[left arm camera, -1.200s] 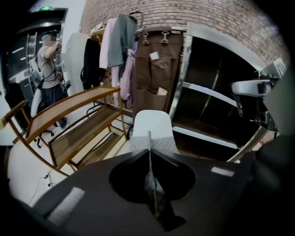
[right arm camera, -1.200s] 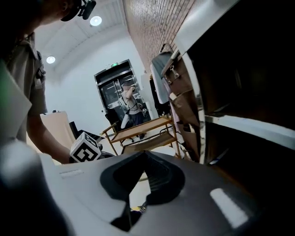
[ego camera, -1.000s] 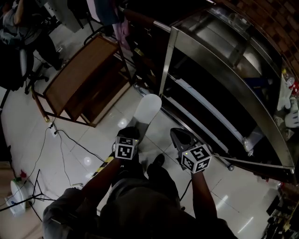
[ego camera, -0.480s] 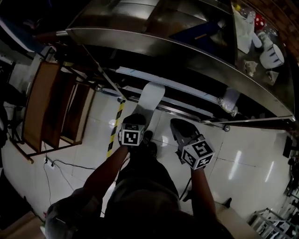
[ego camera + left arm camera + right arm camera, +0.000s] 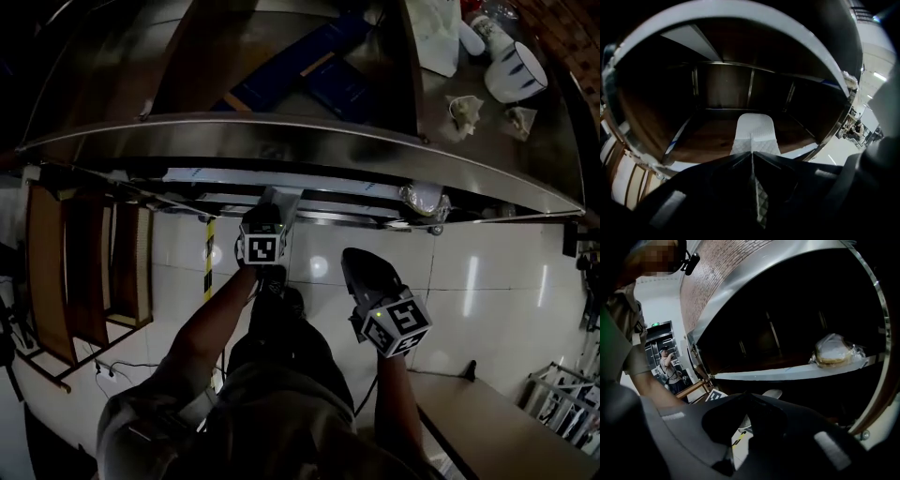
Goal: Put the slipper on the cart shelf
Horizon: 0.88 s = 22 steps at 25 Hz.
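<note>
Left hand-held gripper (image 5: 752,153) pinching white slipper (image 5: 754,131), slipper reaching over cart shelf (image 5: 705,138), right hand-held gripper (image 5: 745,395) pressed together, empty

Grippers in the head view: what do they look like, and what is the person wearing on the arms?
The left gripper and right gripper are black and taper to narrow jaws. Each carries a white cube printed with black square markers. The sleeves are short and look greyish; no cables show.

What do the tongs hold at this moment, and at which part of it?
The left tongs pinch the white slipper at its near end. The right tongs hold nothing.
</note>
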Tool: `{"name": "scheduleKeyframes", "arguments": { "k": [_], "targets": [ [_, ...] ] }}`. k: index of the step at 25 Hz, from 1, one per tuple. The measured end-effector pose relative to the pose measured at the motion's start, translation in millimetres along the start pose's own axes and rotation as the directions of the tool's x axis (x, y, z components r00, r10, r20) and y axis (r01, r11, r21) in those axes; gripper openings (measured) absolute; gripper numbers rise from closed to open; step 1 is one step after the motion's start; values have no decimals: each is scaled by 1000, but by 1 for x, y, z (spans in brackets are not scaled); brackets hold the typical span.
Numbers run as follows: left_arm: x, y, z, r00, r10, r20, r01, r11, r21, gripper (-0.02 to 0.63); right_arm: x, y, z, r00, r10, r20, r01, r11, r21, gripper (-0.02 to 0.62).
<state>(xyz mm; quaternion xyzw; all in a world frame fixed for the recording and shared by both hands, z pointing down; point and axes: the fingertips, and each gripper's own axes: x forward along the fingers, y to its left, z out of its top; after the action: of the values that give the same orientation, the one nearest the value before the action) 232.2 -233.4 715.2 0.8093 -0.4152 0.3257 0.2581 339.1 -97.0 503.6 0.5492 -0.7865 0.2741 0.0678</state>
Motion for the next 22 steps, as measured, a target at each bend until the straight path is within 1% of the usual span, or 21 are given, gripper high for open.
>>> {"name": "scheduleKeyframes", "arguments": {
  "k": [4, 7, 10, 15, 18, 19, 22],
  "targets": [
    [36, -13, 23, 999, -15, 40, 14, 1000, 18, 17, -7, -18, 1, 998, -54, 22, 53, 998, 22, 0],
    [61, -19, 27, 999, -12, 43, 12, 1000, -3, 17, -12, -25, -1, 996, -77, 35, 75, 996, 37, 0],
    [84, -23, 29, 998, -7, 55, 9, 999, -36, 17, -18, -29, -13, 995, -91, 29, 90, 995, 42, 0],
    [111, -32, 35, 994, 11, 106, -8, 1000, -26, 32, -34, -41, -41, 991, -130, 8, 129, 990, 61, 0],
    [121, -36, 26, 994, -2, 108, 8, 999, -51, 44, -45, -48, -53, 988, -152, 3, 151, 985, 78, 0],
    [125, -38, 20, 995, -15, 102, 22, 997, -68, 64, -48, -49, -56, 987, -158, 3, 157, 984, 83, 0],
    [132, -44, 6, 994, -68, 89, 78, 990, -115, 175, -54, -51, -63, 986, -170, 5, 168, 981, 91, 0]
  ]
}}
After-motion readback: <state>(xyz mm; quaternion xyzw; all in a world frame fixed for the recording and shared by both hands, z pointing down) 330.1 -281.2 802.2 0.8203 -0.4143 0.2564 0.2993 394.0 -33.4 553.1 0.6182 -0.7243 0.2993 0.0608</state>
